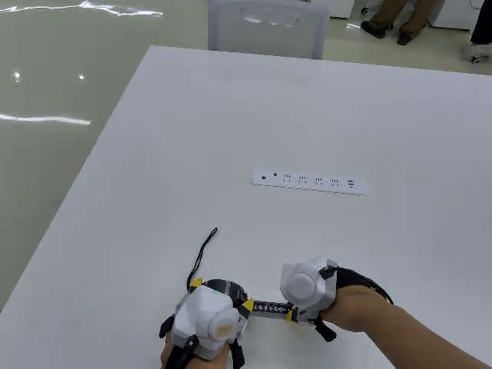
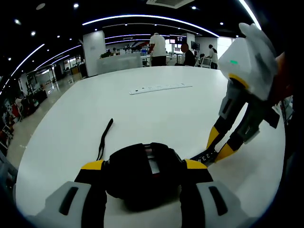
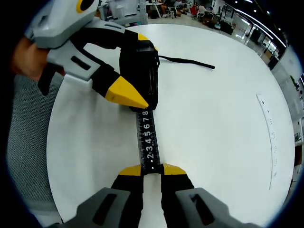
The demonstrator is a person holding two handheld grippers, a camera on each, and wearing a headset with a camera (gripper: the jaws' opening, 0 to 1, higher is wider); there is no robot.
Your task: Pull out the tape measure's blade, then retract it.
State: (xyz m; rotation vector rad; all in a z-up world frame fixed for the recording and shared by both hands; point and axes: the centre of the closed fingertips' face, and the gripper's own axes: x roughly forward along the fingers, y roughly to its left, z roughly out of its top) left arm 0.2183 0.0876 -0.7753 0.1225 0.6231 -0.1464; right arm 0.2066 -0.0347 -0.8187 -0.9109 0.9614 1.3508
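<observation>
On the white counter [image 1: 231, 115], near its front edge, the left gripper [image 2: 144, 165] has its jaws clamped around the black tape measure [image 2: 142, 183], while the right gripper [image 3: 152, 169], just beside it, pinches the briefly extended blade [image 3: 148, 137] between closed jaws, apparently near its tip.

The left claw [image 1: 222, 295] is clamped across the black case of the tape measure [image 3: 140, 54], with one yellow-tipped jaw on each side of it. Just to the right of that case, the right claw [image 3: 152, 169] pinches the end of the blade [image 3: 148, 137], its jaws nearly together. The right hand [image 1: 354, 307] wraps the claw's handle, and the bare forearm [image 1: 419, 346] stretches away from the case.
</observation>
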